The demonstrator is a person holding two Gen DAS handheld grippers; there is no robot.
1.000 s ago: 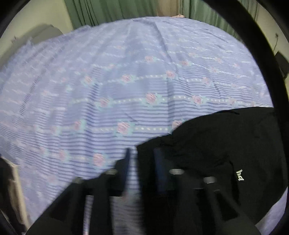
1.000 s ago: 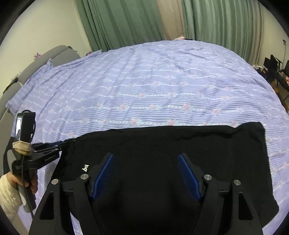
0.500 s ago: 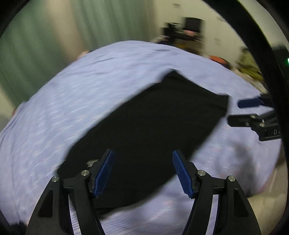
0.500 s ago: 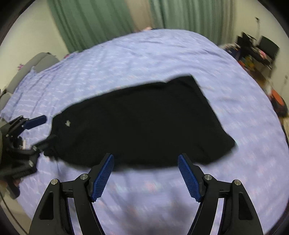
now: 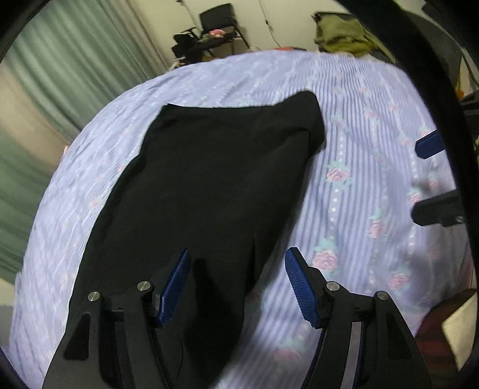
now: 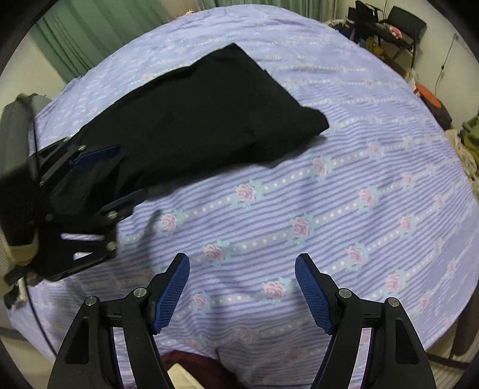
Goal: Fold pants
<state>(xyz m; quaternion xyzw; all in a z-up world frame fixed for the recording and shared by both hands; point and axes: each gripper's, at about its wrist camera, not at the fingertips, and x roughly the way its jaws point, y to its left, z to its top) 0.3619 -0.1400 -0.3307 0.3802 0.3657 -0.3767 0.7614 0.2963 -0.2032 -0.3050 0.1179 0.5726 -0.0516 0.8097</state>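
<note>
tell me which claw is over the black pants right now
The left claw: its open fingers frame the near end of the black pants. The right claw, also open, has only the floral bedsheet beneath it.

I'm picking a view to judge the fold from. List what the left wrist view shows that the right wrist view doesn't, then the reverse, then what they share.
Only the left wrist view: the left gripper open from behind, directly over the near end of the black pants.

Only the right wrist view: the right gripper open over bare bedsheet, and the left gripper's whole body from the side, at the pants' left end.

Both: the pants lying long on the floral sheet, green curtains, and the chair by the wall.
</note>
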